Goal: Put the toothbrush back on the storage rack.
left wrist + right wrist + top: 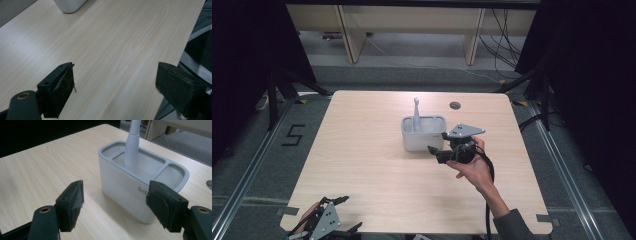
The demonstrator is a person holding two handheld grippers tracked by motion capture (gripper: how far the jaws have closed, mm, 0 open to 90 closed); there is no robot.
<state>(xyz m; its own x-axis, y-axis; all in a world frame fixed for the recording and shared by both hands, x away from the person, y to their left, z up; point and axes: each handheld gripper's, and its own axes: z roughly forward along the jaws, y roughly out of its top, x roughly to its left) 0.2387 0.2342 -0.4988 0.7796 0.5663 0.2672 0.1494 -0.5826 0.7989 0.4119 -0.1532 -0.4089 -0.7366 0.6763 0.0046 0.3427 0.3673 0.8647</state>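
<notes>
Light wood-grain table [377,170], mostly bare, was set on a grey floor [252,165]. A small round dark hole [455,105] sat in the tabletop near its far edge. A black "5" marking [293,135] was on the floor left of the table. Pale wooden furniture legs [351,37] stood beyond the table, with loose cables [504,42] trailing on the floor at back right. Black curtains [592,75] hung on both sides. Metal floor rails [562,170] ran alongside the table.

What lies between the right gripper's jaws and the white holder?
Nothing: bare table between the open right gripper and the holder, per the right gripper view.
</notes>
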